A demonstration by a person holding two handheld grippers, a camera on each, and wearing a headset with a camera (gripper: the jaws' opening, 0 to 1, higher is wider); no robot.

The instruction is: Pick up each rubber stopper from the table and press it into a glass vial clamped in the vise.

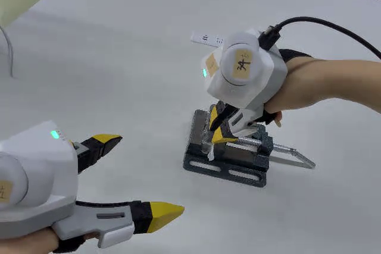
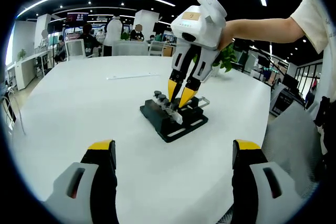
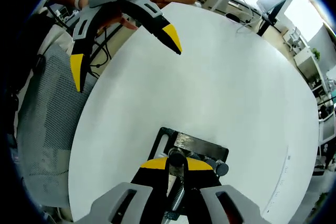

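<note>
Over the vise (image 1: 237, 165) on the white surface (image 1: 119, 57), the right tool (image 1: 218, 128) points down, its jaws drawn narrow around what looks like a dark stopper (image 3: 176, 157) at the row of vials (image 2: 161, 98). The stopper should sit square over one mouth and be pressed straight down, gently, since a tilted push could jam it or crack glass. The left tool (image 1: 143, 174) hangs wide and empty, well aside.

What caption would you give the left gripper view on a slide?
Beyond the open left gripper, the right gripper holds a dark stopper at the vials in the black vise.
</note>
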